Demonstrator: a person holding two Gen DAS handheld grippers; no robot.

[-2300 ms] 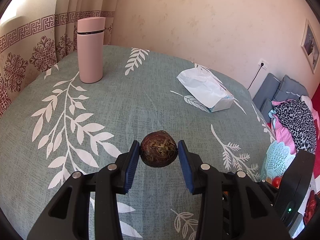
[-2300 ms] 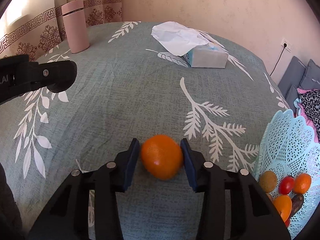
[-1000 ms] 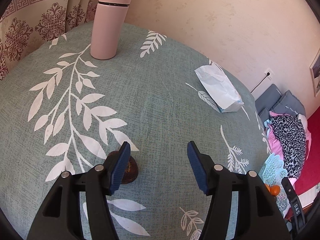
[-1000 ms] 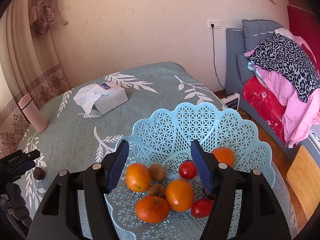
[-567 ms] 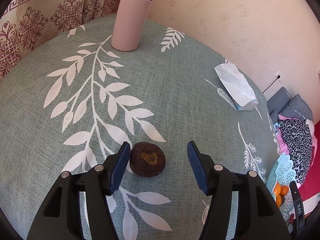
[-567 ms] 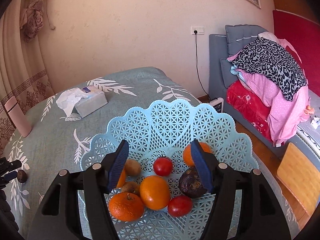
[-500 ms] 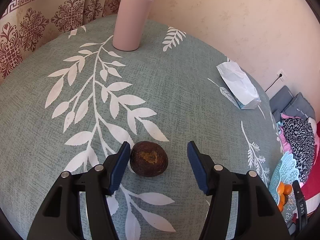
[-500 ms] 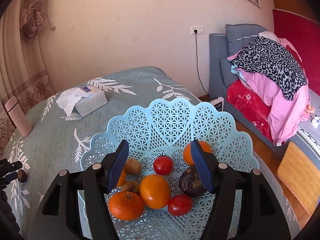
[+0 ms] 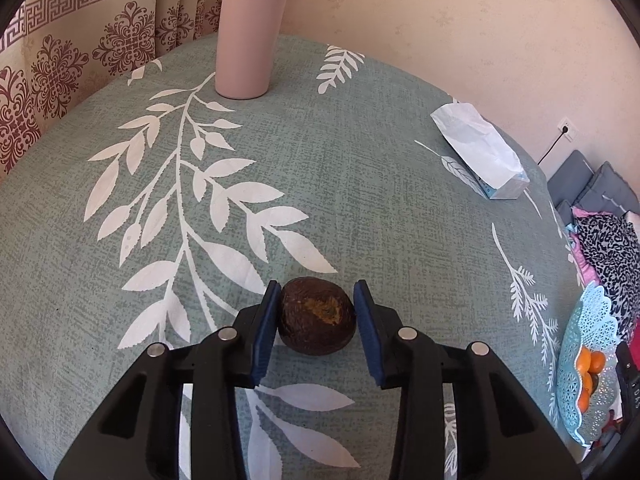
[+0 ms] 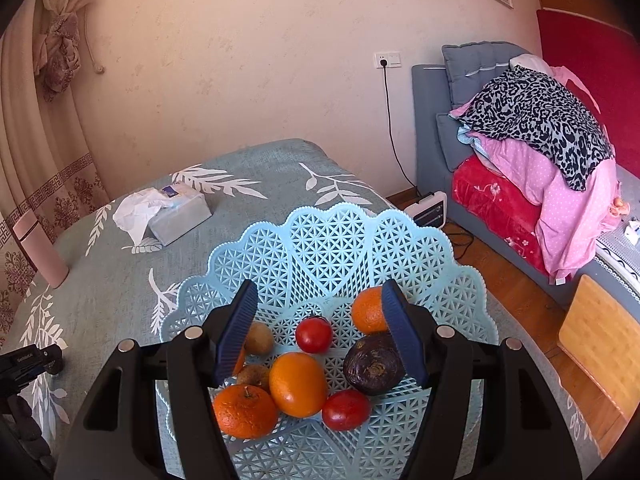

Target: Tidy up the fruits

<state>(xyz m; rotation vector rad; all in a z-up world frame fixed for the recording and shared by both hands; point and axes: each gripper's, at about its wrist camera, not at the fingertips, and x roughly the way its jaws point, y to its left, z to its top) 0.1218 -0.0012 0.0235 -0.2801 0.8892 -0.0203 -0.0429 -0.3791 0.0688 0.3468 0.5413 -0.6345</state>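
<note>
A dark brown, rough-skinned fruit (image 9: pixel 316 322) with a yellowish patch on top sits low in the centre of the left wrist view, on a grey-green tablecloth (image 9: pixel 360 168) printed with white leaves. It lies directly between the two blue pads of the left gripper (image 9: pixel 316 326). The pads sit right against its sides, apparently clenched on it, and its underside still appears to rest on the cloth. A pink flask (image 9: pixel 250 28) stands upright at the top centre of that frame, and a tissue box (image 9: pixel 480 156) lies at the upper right. At the right edge, a light blue lattice basket (image 9: pixel 588 364) is seen side-on and cut off by the frame, with only a few orange shapes visible inside.

In the right wrist view, the same basket (image 10: pixel 332 248) fills the lower centre of the frame. The right gripper (image 10: pixel 318 334) hangs over it with its pads spread wide, released and holding nothing. Inside the basket lie an orange (image 10: pixel 298 384) at centre, a tangerine (image 10: pixel 245 411) at lower left, two red tomatoes (image 10: pixel 314 334), a dark purple fruit (image 10: pixel 372 364) partly behind the right pad, another orange (image 10: pixel 370 314) also partly covered by that pad, and two small brown fruits (image 10: pixel 260 338) half hidden by the left pad. A sliver of orange peeks from behind the left pad; what it belongs to cannot be told. The left gripper shows as a small dark shape at the left edge.
</note>
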